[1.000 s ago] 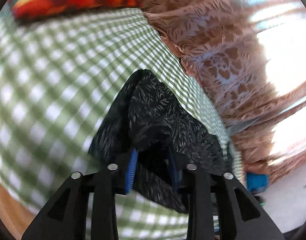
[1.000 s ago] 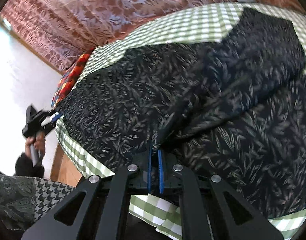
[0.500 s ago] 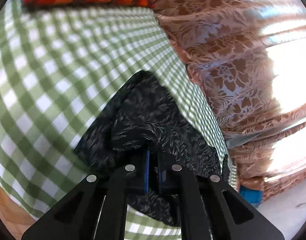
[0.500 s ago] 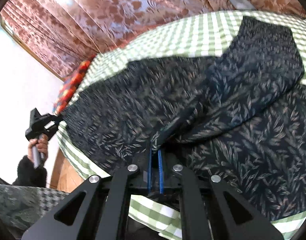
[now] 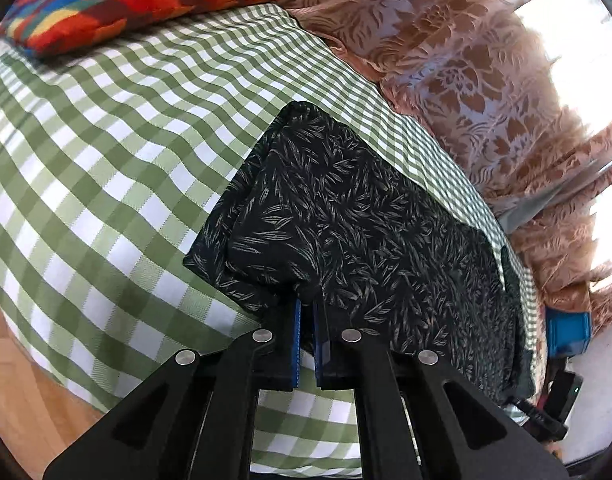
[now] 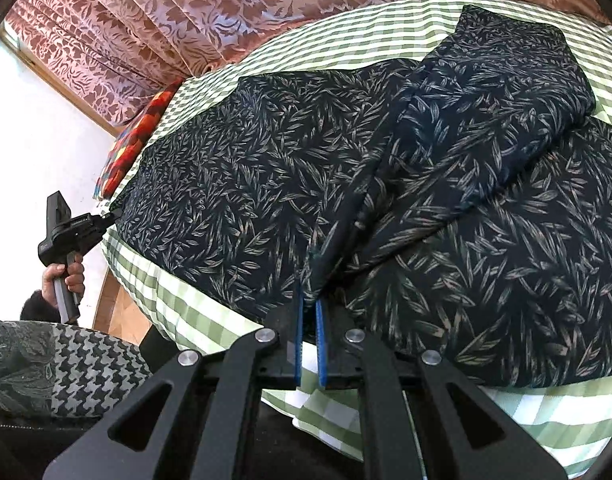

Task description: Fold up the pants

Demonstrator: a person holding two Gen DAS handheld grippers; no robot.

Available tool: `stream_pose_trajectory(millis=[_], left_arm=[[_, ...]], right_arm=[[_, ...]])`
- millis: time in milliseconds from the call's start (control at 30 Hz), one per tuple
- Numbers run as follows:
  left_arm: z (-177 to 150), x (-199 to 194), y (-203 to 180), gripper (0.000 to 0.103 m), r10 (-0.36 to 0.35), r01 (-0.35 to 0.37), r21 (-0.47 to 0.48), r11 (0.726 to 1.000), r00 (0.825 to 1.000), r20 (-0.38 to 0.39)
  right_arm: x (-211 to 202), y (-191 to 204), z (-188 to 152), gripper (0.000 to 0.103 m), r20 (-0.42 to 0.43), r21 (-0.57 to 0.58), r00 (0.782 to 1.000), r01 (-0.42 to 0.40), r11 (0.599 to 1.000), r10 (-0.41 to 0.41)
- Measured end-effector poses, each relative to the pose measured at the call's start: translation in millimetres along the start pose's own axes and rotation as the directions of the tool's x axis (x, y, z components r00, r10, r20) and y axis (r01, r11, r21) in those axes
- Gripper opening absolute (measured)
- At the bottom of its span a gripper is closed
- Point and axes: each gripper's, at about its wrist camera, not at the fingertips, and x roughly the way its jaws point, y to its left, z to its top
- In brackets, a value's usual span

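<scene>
Black pants (image 5: 346,216) with a grey leaf print lie along a bed covered in green-and-white check (image 5: 106,160). My left gripper (image 5: 307,308) is shut on the near corner of the leg end, lifting it slightly. In the right wrist view the pants (image 6: 266,168) spread wide across the bed, with one part folded over at the right (image 6: 506,92). My right gripper (image 6: 309,300) is shut on a raised fold of the near edge. The left gripper (image 6: 106,218) shows at far left, held by a hand (image 6: 66,276), pinching the other end.
A red, yellow and blue checked pillow (image 5: 118,0) lies at the head of the bed. Brown floral curtains (image 5: 486,80) hang along the far side. Wooden floor (image 5: 10,380) shows beyond the bed's edge. A blue box (image 5: 568,332) sits low by the curtains. Houndstooth clothing (image 6: 90,368) is at lower left.
The left gripper closed on the leg end and has pulled it back and up. The right gripper stays shut on its fold; the pants lie stretched flatter.
</scene>
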Motion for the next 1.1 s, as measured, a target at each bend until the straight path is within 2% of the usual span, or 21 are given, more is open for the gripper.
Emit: stream_pose_trajectory(millis=[67, 100, 133, 167, 200, 300, 333, 400, 467, 600, 667, 767, 867, 967, 1000, 1033, 1067, 1100], left_arm=[[0, -1, 3, 0.006, -0.003, 0.003, -0.020, 1.000, 1.000, -0.005], [0, -3, 3, 0.010, -0.004, 0.003, -0.023, 1.000, 1.000, -0.005], [0, -8, 1, 0.014, 0.008, -0.008, -0.019, 1.000, 1.000, 0.003], [0, -14, 0, 0.023, 0.026, -0.025, -0.015, 1.000, 1.000, 0.017], [2, -22, 1, 0.029, 0.040, -0.039, -0.016, 0.999, 0.998, 0.040], [7, -42, 1, 0.030, 0.064, -0.061, -0.026, 0.998, 0.992, 0.107], [9, -48, -2, 0.030, 0.075, -0.074, -0.017, 0.997, 0.988, 0.133], [12, -52, -14, 0.030, 0.086, -0.089, 0.010, 0.996, 0.983, 0.161], [11, -50, -37, 0.030, 0.041, -0.055, 0.076, 0.996, 0.984, 0.174], [-4, -30, -83, 0.031, -0.022, -0.006, 0.227, 0.974, 0.992, 0.121], [-14, -8, -111, 0.039, -0.060, 0.042, 0.303, 0.952, 0.997, 0.051], [-27, 19, -139, 0.040, -0.098, 0.104, 0.366, 0.925, 0.995, -0.034], [-37, 40, -162, 0.040, -0.109, 0.134, 0.408, 0.903, 0.990, -0.085], [-47, 54, -185, 0.040, -0.120, 0.161, 0.469, 0.869, 0.986, -0.115], [-49, 58, -192, 0.040, -0.125, 0.171, 0.482, 0.859, 0.984, -0.128], [-52, 63, -199, 0.040, -0.135, 0.193, 0.494, 0.848, 0.979, -0.149], [-56, 67, -205, 0.040, -0.141, 0.206, 0.504, 0.839, 0.976, -0.164], [-59, 71, -211, 0.040, -0.144, 0.216, 0.516, 0.829, 0.974, -0.176]], right_arm=[[-4, -2, 3, 0.010, -0.016, 0.004, 1.000, -0.024, 1.000, 0.024], [-7, -3, 6, 0.020, -0.022, 0.006, 0.999, -0.027, 1.000, 0.028], [-14, -5, 8, 0.036, -0.015, 0.002, 1.000, -0.022, 1.000, 0.022], [-24, -8, 12, 0.041, 0.006, 0.001, 1.000, -0.012, 1.000, 0.012], [-31, -12, 14, 0.043, 0.022, 0.005, 1.000, -0.002, 1.000, 0.002], [-64, -29, 35, 0.044, 0.116, 0.046, 0.990, 0.077, 0.996, -0.082], [-73, -38, 52, 0.046, 0.151, 0.075, 0.977, 0.138, 0.988, -0.148], [-77, -47, 77, 0.047, 0.192, 0.109, 0.959, 0.192, 0.975, -0.210], [-72, -57, 110, 0.047, 0.221, 0.151, 0.936, 0.246, 0.958, -0.275], [-28, -80, 181, 0.048, 0.161, 0.209, 0.913, 0.340, 0.917, -0.376], [-7, -88, 205, 0.047, 0.129, 0.217, 0.894, 0.397, 0.892, -0.430], [27, -105, 235, 0.047, 0.057, 0.251, 0.859, 0.481, 0.840, -0.509], [50, -125, 251, 0.050, -0.003, 0.282, 0.834, 0.530, 0.800, -0.551], [67, -133, 254, 0.044, -0.045, 0.248, 0.810, 0.576, 0.779, -0.585], [68, -131, 253, 0.033, -0.037, 0.218, 0.797, 0.595, 0.774, -0.603], [68, -128, 250, 0.017, -0.026, 0.187, 0.793, 0.602, 0.776, -0.609], [65, -128, 248, 0.009, -0.021, 0.181, 0.795, 0.599, 0.780, -0.606], [61, -129, 246, 0.006, -0.013, 0.185, 0.801, 0.590, 0.786, -0.598]])
